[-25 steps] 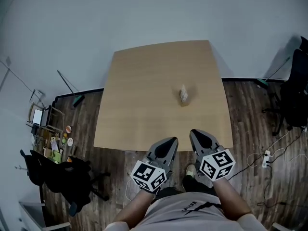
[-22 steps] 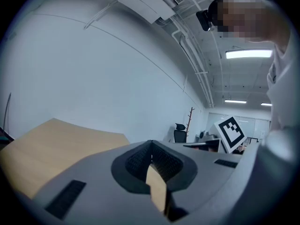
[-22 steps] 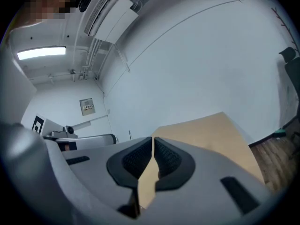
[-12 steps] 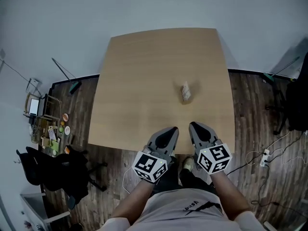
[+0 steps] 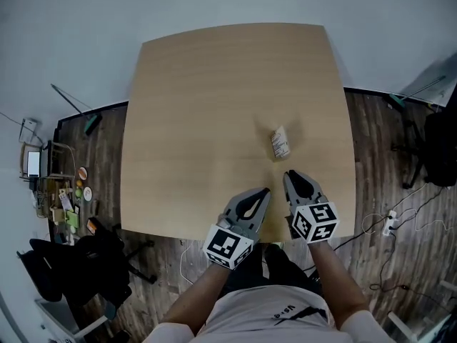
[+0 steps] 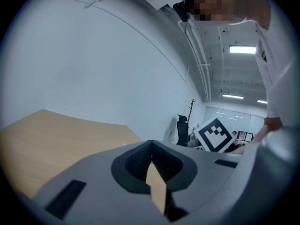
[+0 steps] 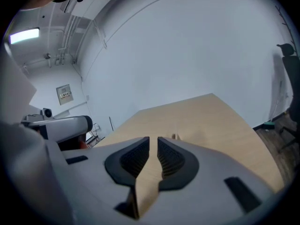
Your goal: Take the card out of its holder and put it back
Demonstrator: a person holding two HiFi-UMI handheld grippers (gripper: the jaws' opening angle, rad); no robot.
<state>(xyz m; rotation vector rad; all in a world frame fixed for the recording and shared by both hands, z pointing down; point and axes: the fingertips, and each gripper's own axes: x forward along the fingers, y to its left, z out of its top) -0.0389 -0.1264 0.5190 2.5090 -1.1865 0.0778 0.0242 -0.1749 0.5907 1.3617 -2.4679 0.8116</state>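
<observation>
A small pale card in its holder (image 5: 280, 143) stands on the right half of the beige table (image 5: 193, 113). In the right gripper view the holder (image 7: 176, 136) shows as a tiny shape just past the jaws. My right gripper (image 5: 289, 176) hovers over the table's near edge, a short way in front of the holder, with a narrow gap between its pads (image 7: 153, 142) and nothing in it. My left gripper (image 5: 265, 191) sits beside it, slightly nearer to me. Its tips (image 6: 151, 144) touch, with nothing held.
Dark wood floor surrounds the table. Clutter and a small shelf (image 5: 64, 206) lie at the left, with a black bag (image 5: 78, 270) below them. A black chair (image 5: 439, 145) and a power strip (image 5: 389, 224) with cables are at the right. A pale wall lies beyond the table.
The view has moved forward, so the table sits nearer and lower in the frame. Both grippers have come forward over the table's near edge, closer to the holder.
</observation>
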